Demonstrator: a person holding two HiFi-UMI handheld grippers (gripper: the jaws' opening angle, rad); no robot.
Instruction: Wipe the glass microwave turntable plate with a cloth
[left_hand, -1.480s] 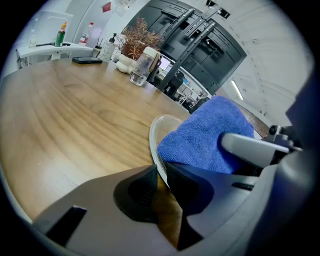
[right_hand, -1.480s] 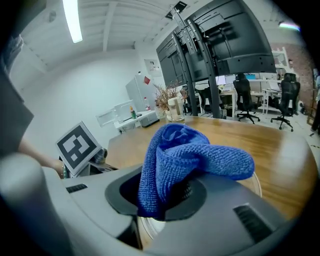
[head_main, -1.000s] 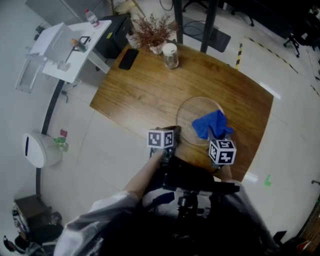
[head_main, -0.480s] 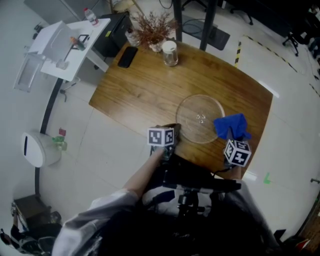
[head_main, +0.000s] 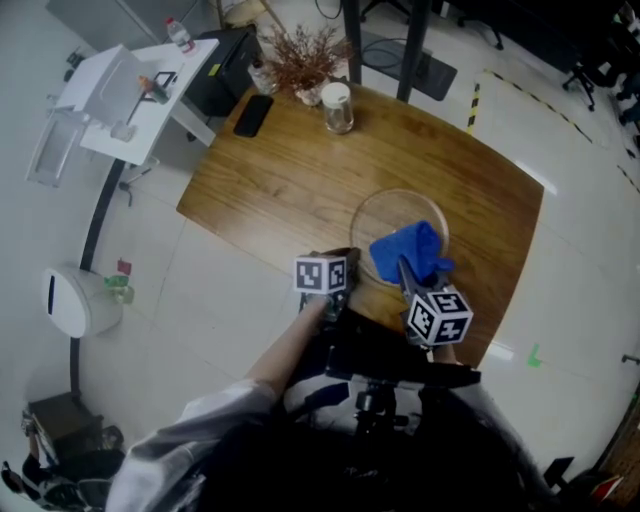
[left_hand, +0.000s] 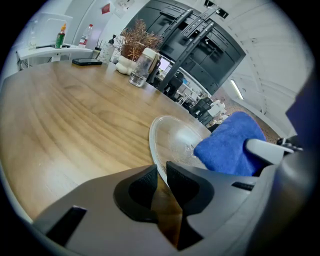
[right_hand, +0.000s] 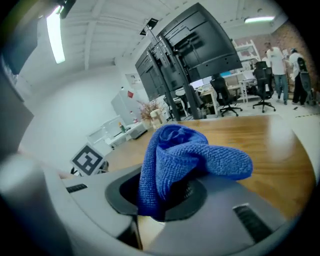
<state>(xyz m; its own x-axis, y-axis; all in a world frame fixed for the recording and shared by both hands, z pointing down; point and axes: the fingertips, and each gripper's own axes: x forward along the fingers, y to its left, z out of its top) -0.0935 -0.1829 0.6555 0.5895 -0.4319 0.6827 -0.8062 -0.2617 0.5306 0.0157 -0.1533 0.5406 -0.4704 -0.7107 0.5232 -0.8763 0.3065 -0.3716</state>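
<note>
Setting: a wooden bench (head_main: 280, 170) on a pale tiled floor, in an office with dark cabinets behind.
Plate: the glass plate (head_main: 383, 212) lies flat near the bench's near edge.
Cloth: the blue cloth (head_main: 405, 250) sits bunched on the plate's near half.
Left tongs: we see the left tongs (left_hand: 159, 172) closed onto the plate's rim, steadying it.
Right tongs: the right tongs (head_main: 408, 278) are clamped on the cloth.
Risk: we judge that a hard push could slide the slick glass out of the pinch and off the edge. The bunched cloth could also slip free.
Count: one plate, one cloth, two tongs, one jar (head_main: 338, 108), one phone (head_main: 252, 115).
</note>
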